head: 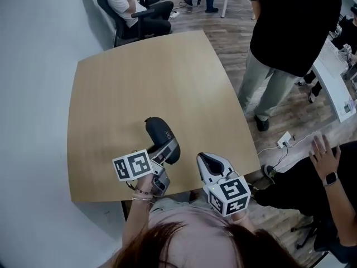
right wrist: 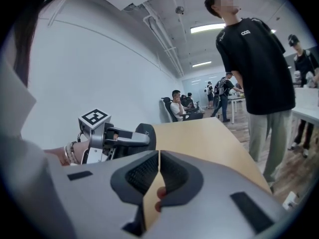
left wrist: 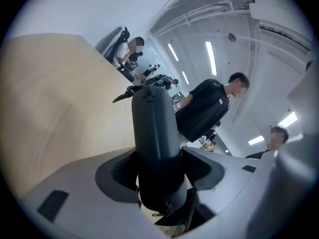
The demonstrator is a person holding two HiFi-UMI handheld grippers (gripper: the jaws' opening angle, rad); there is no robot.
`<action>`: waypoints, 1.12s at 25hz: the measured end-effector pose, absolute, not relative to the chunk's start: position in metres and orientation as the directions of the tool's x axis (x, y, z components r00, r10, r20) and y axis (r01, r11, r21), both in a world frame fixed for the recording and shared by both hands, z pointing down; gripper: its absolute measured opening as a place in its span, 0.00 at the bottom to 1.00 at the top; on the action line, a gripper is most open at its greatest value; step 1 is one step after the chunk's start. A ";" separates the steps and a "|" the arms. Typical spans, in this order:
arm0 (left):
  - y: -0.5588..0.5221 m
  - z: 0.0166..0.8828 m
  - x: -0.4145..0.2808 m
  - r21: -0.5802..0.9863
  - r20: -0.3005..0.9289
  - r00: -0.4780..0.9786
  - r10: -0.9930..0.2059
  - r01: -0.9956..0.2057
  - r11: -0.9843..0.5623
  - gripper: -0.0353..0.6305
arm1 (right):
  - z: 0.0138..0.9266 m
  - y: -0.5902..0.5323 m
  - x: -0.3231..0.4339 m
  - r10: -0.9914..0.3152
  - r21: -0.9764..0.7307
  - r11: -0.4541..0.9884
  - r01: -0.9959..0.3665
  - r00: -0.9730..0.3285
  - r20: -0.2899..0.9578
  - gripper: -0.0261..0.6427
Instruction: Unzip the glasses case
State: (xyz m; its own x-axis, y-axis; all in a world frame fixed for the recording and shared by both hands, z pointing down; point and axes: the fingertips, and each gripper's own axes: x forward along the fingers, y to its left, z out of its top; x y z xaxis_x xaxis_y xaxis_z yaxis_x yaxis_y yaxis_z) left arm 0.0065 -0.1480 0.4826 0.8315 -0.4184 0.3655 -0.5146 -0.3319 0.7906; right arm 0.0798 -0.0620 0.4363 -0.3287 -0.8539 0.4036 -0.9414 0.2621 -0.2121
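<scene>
We hold the glasses case (head: pixel 158 132) clamped in our left gripper (head: pixel 166 151), clear of the table (head: pixel 122 94), steadying it so our right gripper (head: pixel 210 163), clenched empty alongside, can unzip it.

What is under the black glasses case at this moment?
The left hand-held gripper grips the glasses case over the wooden table. Only plain tabletop shows around it. The spot directly below is covered by the case, so contact with the table cannot be judged.
</scene>
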 end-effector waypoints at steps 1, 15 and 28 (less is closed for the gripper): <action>-0.148 0.477 0.004 0.795 0.349 0.833 -0.430 -0.506 -0.334 0.44 | 0.435 -0.063 0.076 -0.851 -0.214 0.273 -0.938 -0.339 0.400 0.06; -0.147 0.406 -0.031 0.866 0.112 0.829 -0.548 -0.352 -0.355 0.44 | 0.414 -0.067 0.026 -0.794 -0.287 0.445 -0.848 -0.522 0.312 0.07; -0.138 0.375 -0.069 0.904 -0.074 0.775 -0.628 -0.214 -0.369 0.44 | 0.406 -0.052 -0.034 -0.718 -0.289 0.585 -0.758 -0.650 0.250 0.17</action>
